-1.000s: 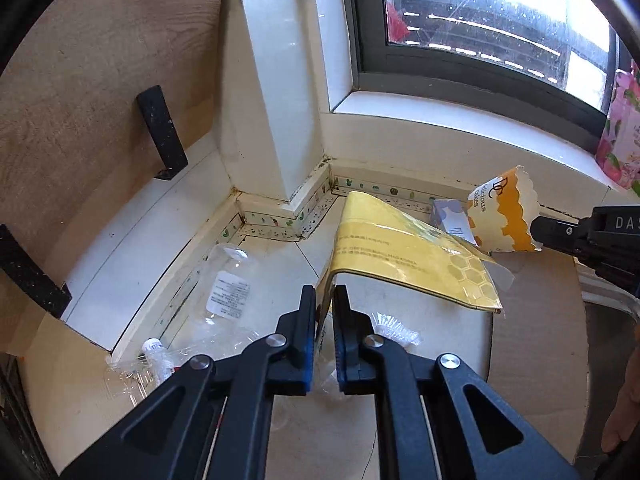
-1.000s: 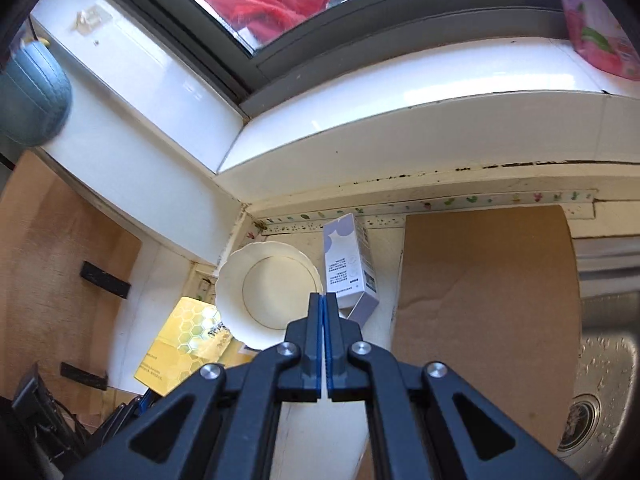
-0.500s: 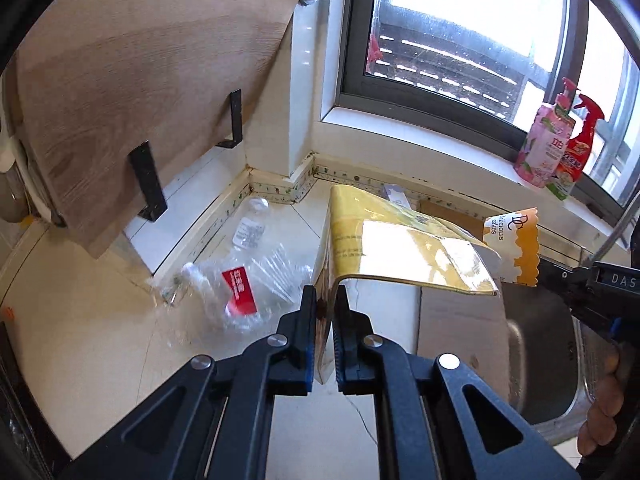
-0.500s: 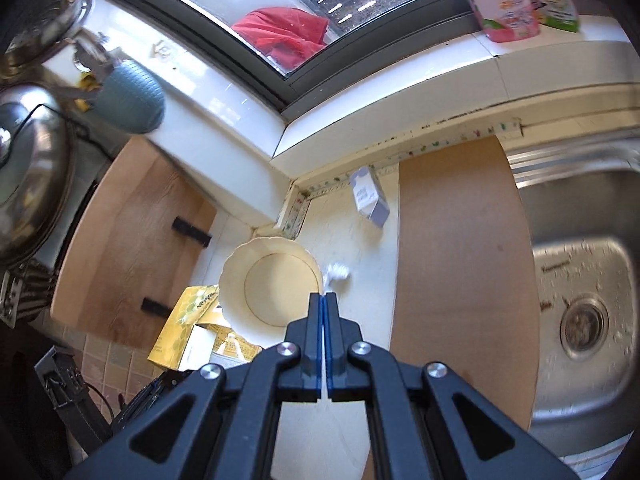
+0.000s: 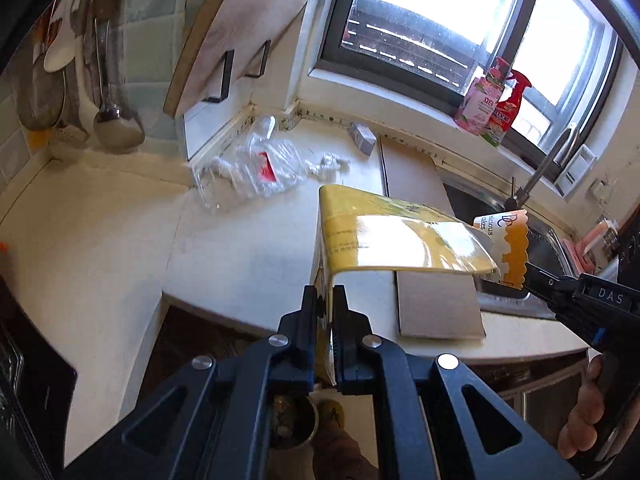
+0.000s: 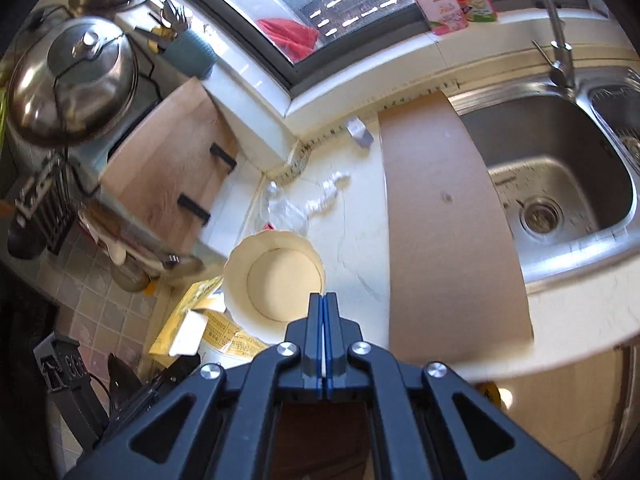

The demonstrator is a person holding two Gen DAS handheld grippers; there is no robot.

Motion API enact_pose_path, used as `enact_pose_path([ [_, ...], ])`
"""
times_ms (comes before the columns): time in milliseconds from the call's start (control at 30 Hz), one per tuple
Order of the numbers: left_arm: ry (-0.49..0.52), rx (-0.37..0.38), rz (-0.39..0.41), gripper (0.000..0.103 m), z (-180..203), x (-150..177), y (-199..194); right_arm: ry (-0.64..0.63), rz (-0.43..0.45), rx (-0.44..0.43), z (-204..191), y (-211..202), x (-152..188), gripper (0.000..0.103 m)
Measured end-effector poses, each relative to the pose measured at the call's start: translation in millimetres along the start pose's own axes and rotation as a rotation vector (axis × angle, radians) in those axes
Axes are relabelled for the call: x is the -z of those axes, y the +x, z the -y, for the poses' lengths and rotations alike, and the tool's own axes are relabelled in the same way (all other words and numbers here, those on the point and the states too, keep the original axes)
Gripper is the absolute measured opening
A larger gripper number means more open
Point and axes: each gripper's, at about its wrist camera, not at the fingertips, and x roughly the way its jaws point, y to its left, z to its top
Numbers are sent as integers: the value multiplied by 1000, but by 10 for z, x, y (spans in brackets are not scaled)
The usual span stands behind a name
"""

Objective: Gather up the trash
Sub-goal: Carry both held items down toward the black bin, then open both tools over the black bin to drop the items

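Left gripper (image 5: 325,300): jaws clamped on the near edge of the yellow carton (image 5: 384,236). The carton rises from between the fingers toward 12 o'clock, then folds over toward 2 o'clock, its glossy panel catching glare. It is held in the air above the front edge of the white counter (image 5: 248,248).

Right gripper (image 6: 323,308): jaws pressed together on the rim of the paper cup (image 6: 276,276). The cup sits at 11 o'clock from the fingertips, open mouth facing the camera, pale inside. In the left wrist view the same cup (image 5: 506,250) shows its orange-and-white scalloped print at 3 o'clock, touching or just beside the far end of the carton's folded panel; contact cannot be confirmed.

Remaining trash on the counter, left wrist view:
- crumpled clear plastic wrap (image 5: 256,164) with a red label, at 11 o'clock, near the wall corner
- clear plastic bottle (image 5: 266,126) just beyond the wrap, against the wall
- crumpled white tissue (image 5: 330,164) just right of the wrap
- small grey-white box (image 5: 363,138) at 12 o'clock, near the back wall

All four lie well apart from both grippers.

Surroundings: brown cardboard sheet (image 6: 444,216) lies flat on the counter between the trash and the steel sink (image 6: 560,184). A wooden board (image 6: 168,168) leans against the wall at 10 o'clock in the right wrist view.
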Motion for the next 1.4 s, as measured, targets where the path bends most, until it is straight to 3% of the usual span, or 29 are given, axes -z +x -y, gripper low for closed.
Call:
enact_pose_path([
  [267,30,64,-167,3,-250,885,64,-33,-165,96,72,158,852,1],
  [500,-25,80,-355,3,-496,1572,765,-45,-389,153,388,933,1496,1],
  [633,-35,41,-417,3,-687,2006,1381,-28,-488,185,802,1563,1890,1],
  [733,-103,-6,-460,3,-943,2350,1855,-21,-550,240,1128,2070,2177,1],
  [933,-170,-102,-481,5,-1367,2828,2391,-40,-632,309,1518,2831,2615,1],
  [1100,-193,-152,-505,20,-1600,3099,2662,-61,-662,323,1603,3272,2811,1],
  [1233,-222,-170,-508,40,-1762,3195,2738,-66,-706,342,1600,3489,2885,2],
  [1300,-230,-189,-495,60,-1781,3189,2729,-65,-727,352,1595,3536,2918,7],
  [1400,-234,-203,-468,66,-1754,3140,2680,-70,-710,356,1583,3496,2893,25],
])
